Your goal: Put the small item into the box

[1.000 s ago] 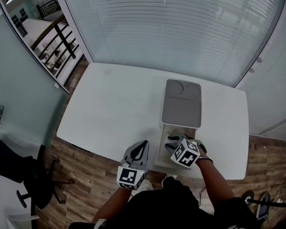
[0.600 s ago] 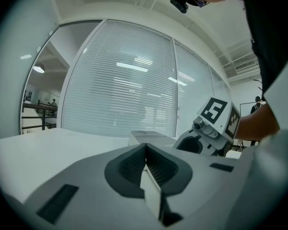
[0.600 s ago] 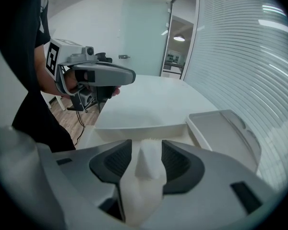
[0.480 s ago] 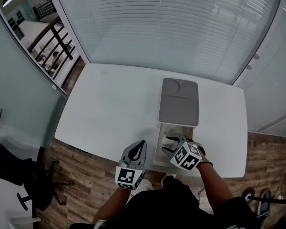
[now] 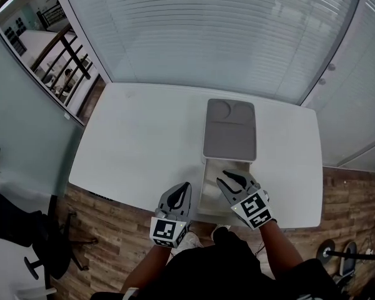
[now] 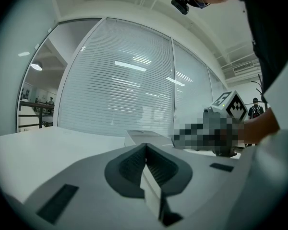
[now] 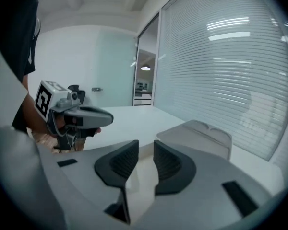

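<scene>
in the head view's lower centre the right gripper point(image 5: 229, 179), its empty jaws just closing to a narrow gap, hangs over the open white box point(image 5: 209, 191), the left gripper point(image 5: 186, 187) pressed together empty just left of it.

White desk point(image 5: 137, 136) on wood floor point(image 5: 106, 227). Black office chair point(image 5: 15, 220) at its left. Slatted blinds point(image 5: 212, 30) behind the desk.

no legible text, brand, number or sign anywhere in view.
</scene>
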Tool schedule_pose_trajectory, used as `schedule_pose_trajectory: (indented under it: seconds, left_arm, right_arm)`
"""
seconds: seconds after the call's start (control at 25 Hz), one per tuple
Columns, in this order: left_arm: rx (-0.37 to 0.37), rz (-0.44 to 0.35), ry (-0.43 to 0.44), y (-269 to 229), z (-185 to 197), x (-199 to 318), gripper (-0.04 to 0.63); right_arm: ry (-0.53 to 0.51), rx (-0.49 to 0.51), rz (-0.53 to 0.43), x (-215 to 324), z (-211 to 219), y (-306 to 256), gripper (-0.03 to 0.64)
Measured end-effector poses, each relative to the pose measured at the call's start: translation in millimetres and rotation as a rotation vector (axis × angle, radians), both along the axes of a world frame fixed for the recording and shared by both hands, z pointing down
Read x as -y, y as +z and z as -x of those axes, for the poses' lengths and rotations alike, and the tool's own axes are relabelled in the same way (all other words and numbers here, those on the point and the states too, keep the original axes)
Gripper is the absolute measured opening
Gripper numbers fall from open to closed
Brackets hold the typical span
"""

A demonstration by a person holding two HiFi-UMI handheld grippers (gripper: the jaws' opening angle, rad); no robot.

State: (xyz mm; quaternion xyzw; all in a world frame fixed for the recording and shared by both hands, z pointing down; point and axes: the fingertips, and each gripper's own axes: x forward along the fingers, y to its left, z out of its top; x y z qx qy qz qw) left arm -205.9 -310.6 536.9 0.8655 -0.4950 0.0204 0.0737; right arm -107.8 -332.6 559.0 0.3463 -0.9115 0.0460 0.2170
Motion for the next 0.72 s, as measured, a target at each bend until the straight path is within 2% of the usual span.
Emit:
schedule_pose_trajectory:
  seconds: [0.12,0.2,0.48,0.72]
  left_arm:
    - [-0.004,-0.006,0.006,-3.1,-3.5,1.1,0.012]
    - [-0.007,-0.012,0.009,-6.3,-4.8,1.6,0.012]
    - [-0.012,-0.029,0.013,-15.0,-6.8,4.0,0.012]
    - [-0.009,-0.032,0.008,-17.0,-3.2,6.8,0.012]
  right_arm:
    - [0.09,0.094,-0.07,4.7,-14.2,-23.1,0.034]
    - [0.13,0.134,-0.12,5.4,-20.3,-36.5,0.006]
    - [0.201,0.194,-0.266,3.2,-28.7,-78.2,0.005]
    - [0.268,0.219,-0.307,4.6,-36.8,-90.3,0.003]
